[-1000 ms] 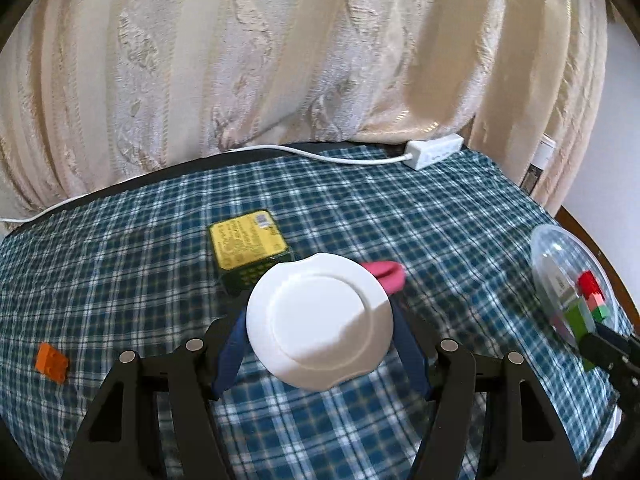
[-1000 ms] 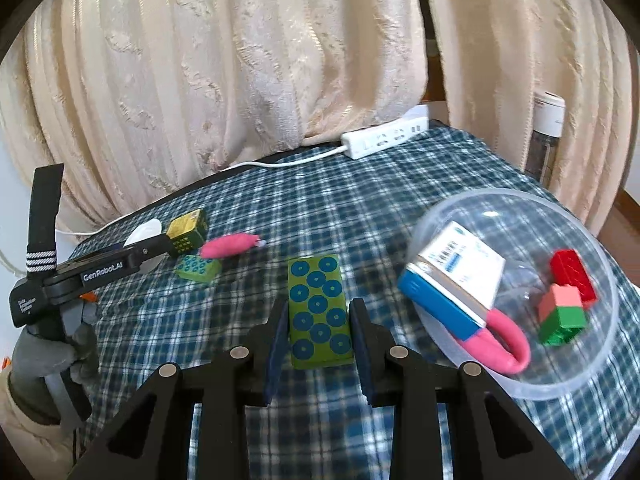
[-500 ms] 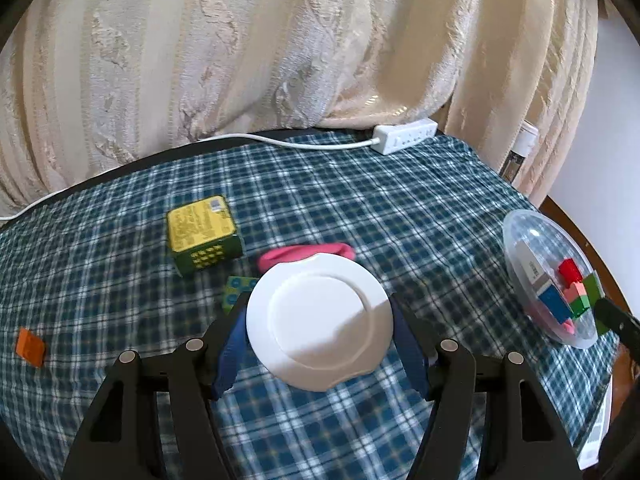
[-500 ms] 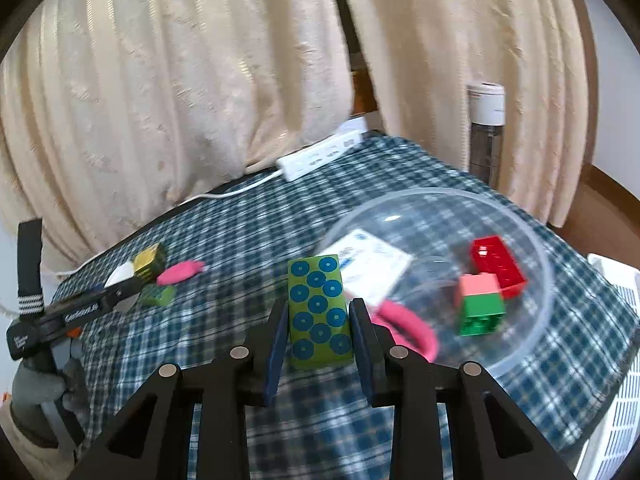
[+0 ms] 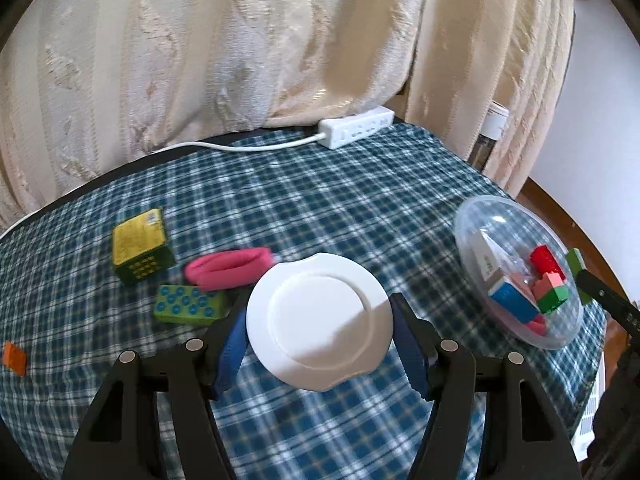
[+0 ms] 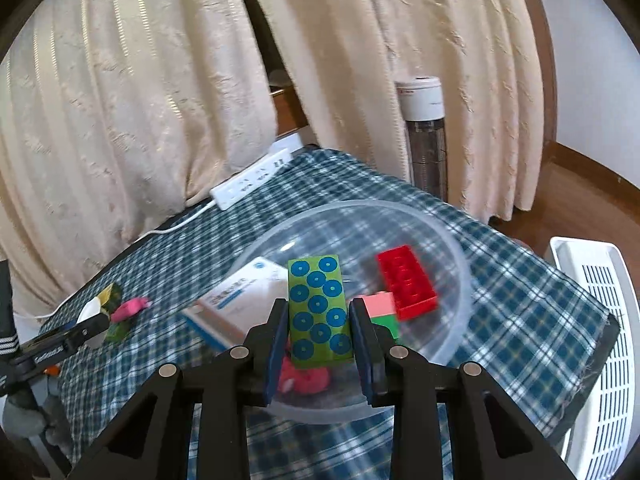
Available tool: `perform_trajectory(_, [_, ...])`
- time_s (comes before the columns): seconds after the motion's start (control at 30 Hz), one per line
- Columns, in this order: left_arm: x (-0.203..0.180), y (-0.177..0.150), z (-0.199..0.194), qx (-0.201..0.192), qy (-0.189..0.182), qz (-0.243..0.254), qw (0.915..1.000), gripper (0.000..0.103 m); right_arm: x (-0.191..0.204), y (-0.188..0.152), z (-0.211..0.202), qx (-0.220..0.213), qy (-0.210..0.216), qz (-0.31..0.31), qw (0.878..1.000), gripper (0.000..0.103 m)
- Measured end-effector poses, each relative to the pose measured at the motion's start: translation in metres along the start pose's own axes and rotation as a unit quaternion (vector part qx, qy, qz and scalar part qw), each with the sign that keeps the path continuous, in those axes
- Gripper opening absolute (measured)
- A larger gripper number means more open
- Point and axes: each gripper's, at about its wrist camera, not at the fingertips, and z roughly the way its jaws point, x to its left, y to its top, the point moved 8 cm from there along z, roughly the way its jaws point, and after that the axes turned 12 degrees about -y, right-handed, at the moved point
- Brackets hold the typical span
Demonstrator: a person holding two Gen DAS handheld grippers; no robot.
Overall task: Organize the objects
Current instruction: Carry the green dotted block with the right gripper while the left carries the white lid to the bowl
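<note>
While your right gripper [image 6: 318, 350] clamps the green block with blue dots [image 6: 318, 308] above the clear plastic bowl [image 6: 448, 248], your left gripper [image 5: 319, 330] grips a round white lid [image 5: 318, 322]. Both jaws press their loads.

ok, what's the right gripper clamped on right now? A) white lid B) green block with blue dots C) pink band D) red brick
B: the right gripper has its pads shut on the green block with blue dots, held over the clear bowl.
</note>
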Motion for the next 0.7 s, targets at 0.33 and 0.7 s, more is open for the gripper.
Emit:
perform_trajectory(0.33, [-0.042,0.01,0.012,0.005,-0.021,0.024,0.9995,0.067,-0.023,0.008,0.02,0.005,-0.005,0.008,1.0,0.032])
perform_trajectory(0.7, [-0.095,0.024,0.033,0.014,-0.054,0.059,0.9967,0.067,-0.035,0.014,0.035,0.009,0.0,0.012,1.0,0.032])
